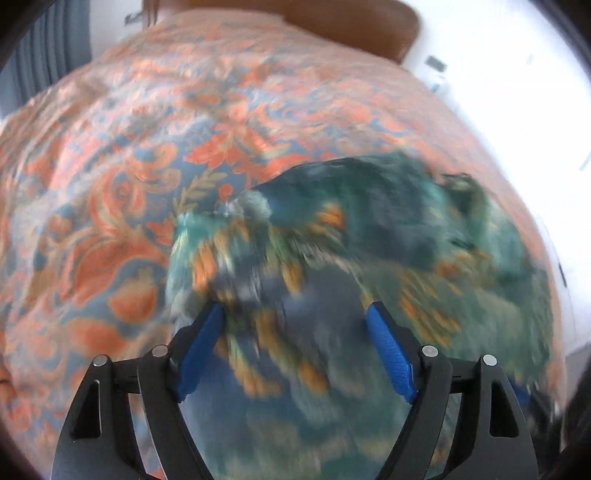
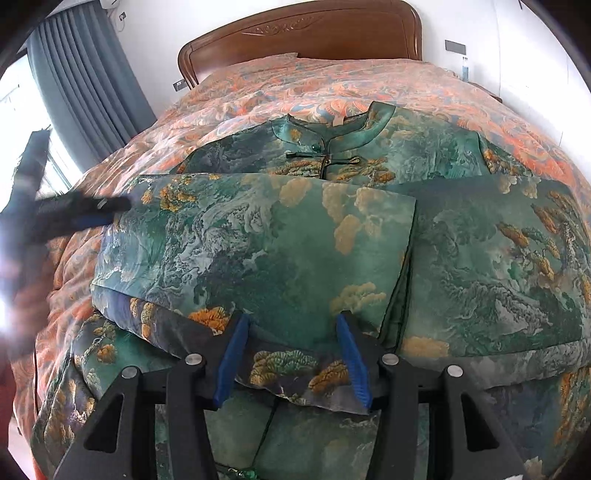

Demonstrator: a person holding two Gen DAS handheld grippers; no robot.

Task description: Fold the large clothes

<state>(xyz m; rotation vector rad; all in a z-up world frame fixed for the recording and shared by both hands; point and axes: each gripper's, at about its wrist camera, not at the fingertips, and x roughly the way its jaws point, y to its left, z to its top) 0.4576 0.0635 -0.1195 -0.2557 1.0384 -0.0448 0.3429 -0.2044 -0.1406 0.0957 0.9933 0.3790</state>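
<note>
A large green garment (image 2: 280, 236) with a landscape print and a mandarin collar (image 2: 332, 136) lies on the bed, both sleeves folded across its front. My right gripper (image 2: 293, 321) is open, its blue pads over the garment's lower middle, holding nothing. My left gripper (image 1: 295, 310) is open above the same garment (image 1: 369, 240), which is blurred by motion in the left wrist view. In the right wrist view the left gripper (image 2: 85, 214) shows as a blurred dark shape at the garment's left edge.
The bed is covered by an orange and blue floral quilt (image 2: 314, 85) (image 1: 147, 147). A wooden headboard (image 2: 303, 33) stands at the far end. Grey curtains (image 2: 85, 81) and a bright window are at the left. White walls lie beyond the bed.
</note>
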